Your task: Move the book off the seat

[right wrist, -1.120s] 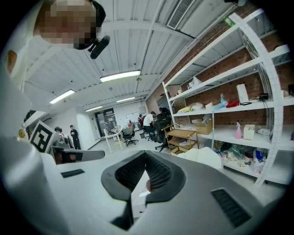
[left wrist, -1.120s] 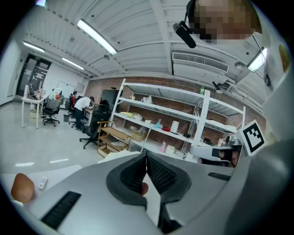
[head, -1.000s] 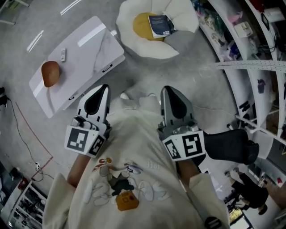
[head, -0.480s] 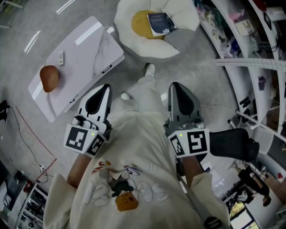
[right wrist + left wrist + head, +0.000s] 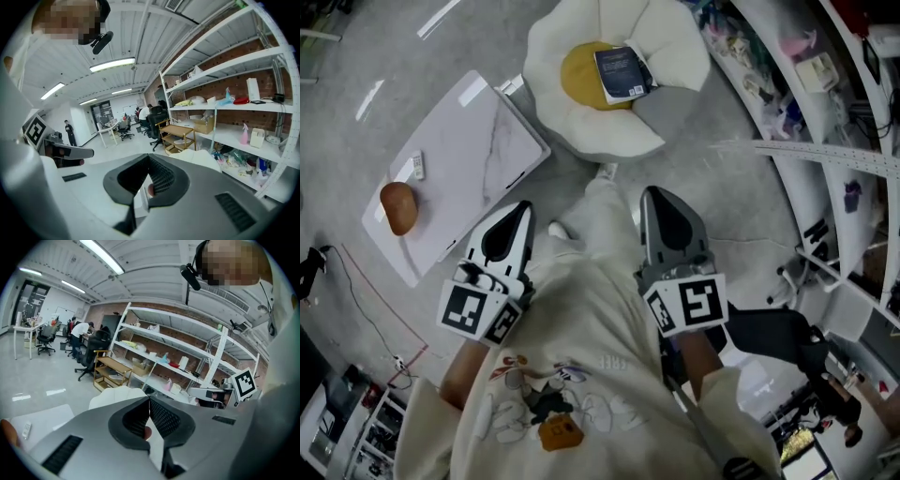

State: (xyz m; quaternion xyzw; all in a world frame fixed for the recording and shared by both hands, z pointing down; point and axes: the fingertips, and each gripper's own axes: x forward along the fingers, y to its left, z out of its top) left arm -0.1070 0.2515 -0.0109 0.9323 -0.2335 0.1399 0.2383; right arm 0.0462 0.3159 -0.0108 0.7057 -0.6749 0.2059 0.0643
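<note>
Left gripper (image 5: 519,208): jaws pressed together with nothing between them, held low in front of the person's shirt.
Right gripper (image 5: 652,193): jaws closed the same way, gripping nothing (both are well apart from the seat).
Book (image 5: 622,73): lies on the yellow centre of the white petal-shaped seat (image 5: 598,141).
Table (image 5: 478,155): white, left of the seat, with a brown lump (image 5: 397,207) on it.
Room: grey floor (image 5: 712,178), white shelves (image 5: 825,103) at right.
</note>
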